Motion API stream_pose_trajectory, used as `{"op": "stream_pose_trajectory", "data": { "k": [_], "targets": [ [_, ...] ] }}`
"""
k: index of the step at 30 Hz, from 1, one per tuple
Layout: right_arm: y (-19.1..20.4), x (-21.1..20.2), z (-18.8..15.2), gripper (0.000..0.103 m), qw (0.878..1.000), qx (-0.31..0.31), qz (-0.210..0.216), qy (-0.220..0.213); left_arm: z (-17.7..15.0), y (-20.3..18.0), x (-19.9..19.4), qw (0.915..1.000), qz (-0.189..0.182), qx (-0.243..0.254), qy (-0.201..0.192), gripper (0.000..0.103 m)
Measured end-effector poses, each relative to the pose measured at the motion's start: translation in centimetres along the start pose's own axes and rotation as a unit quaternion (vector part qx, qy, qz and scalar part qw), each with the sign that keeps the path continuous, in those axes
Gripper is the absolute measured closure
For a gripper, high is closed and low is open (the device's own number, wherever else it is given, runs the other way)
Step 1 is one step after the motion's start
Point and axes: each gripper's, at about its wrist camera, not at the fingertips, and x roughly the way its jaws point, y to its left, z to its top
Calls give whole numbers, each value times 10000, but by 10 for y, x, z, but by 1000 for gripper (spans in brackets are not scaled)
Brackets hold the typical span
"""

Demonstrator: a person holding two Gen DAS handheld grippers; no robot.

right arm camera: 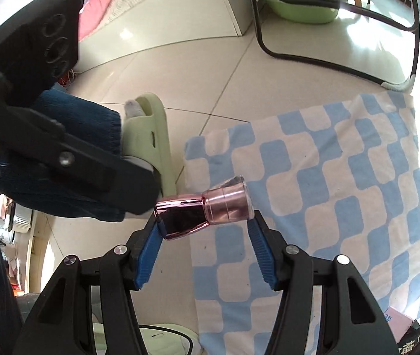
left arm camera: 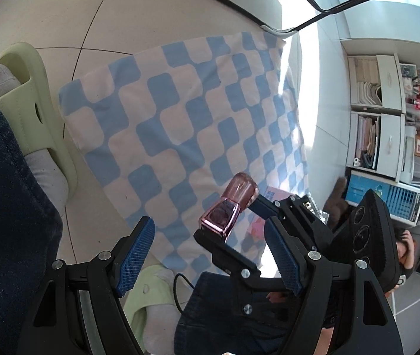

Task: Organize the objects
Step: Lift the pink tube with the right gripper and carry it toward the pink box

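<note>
The pink perfume bottle (right arm camera: 204, 211) lies crosswise between the right gripper's (right arm camera: 205, 230) blue pads (right arm camera: 147, 254), which are clamped on its two ends: long axis level, mirrored cap toward the left pad, clear body toward the right. It is held in the air above the edge of the blue-and-white checked cloth (right arm camera: 343, 177). The left gripper (left arm camera: 210, 254) tilts down toward the floor, jaws apart and empty, just beside the bottle. A person's foot in a green slipper (left arm camera: 32, 94) rests near the cloth.
</note>
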Motion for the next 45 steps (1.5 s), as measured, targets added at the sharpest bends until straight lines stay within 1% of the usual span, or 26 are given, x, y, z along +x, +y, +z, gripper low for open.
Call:
{"op": "stream_pose_trajectory", "data": {
  "k": [1, 3, 4, 5, 6, 7, 12, 16, 17, 20, 22, 25, 27, 32, 35, 38, 43, 45],
  "targets": [
    [3, 1, -10, 44, 10000, 24, 21, -87, -1, -2, -1, 10000, -23, 67, -16, 27],
    [12, -6, -11, 44, 9996, 70, 61, -282, -3, -2, -3, 9998, -79, 191, -32, 28],
    [20, -5, -14, 44, 9992, 80, 98, -368, -4, -3, -3, 9996, -126, 251, -24, 32],
    [26, -8, -16, 44, 9989, 95, 108, -442, -6, -2, -3, 9993, -190, 311, -24, 40],
    [30, -12, -17, 44, 9986, 95, 101, -502, -8, -3, -3, 9989, -273, 368, 2, 56],
    [34, -17, -20, 44, 9985, 84, 86, -537, -10, -5, -4, 9984, -395, 403, 17, 69],
    [40, -22, -23, 44, 9975, 203, -15, -673, -16, -9, -6, 9971, -287, 690, -123, 73],
    [49, -14, -20, 40, 9963, 191, -284, -788, -18, -10, -10, 9968, -216, 751, -181, 80],
    [54, -14, -19, 39, 9960, 187, -308, -818, -18, -9, -9, 9971, -244, 708, -160, 80],
    [54, -7, -15, 33, 9952, 252, -133, -935, -18, -7, -8, 9975, -307, 618, -116, 80],
    [52, -6, -15, 33, 9954, 282, -44, -919, -18, -7, -8, 9977, -263, 612, -145, 80],
    [48, -2, -17, 33, 9961, 354, -78, -811, -17, -7, -7, 9980, -279, 550, -160, 80],
    [44, 0, -17, 30, 9963, 462, -106, -715, -16, -7, -8, 9979, -389, 501, -157, 80],
    [31, 5, -20, 28, 9940, 921, 225, -552, -15, -6, -7, 9960, -752, 473, -64, 80],
    [23, 1, -21, 28, 9896, 1211, 465, -621, -12, 1, -9, 9950, -921, 366, -93, 80],
    [20, -4, -23, 28, 9866, 1325, 607, -736, -9, 9, -12, 9936, -1106, 202, -129, 80],
    [16, -13, -24, 27, 9793, 1515, 902, -996, -5, 29, -9, 9914, -1283, -205, -176, 81],
    [12, -18, -25, 27, 9746, 1656, 966, -1154, -5, 32, -8, 9905, -1334, -268, -182, 81]
  ]
}}
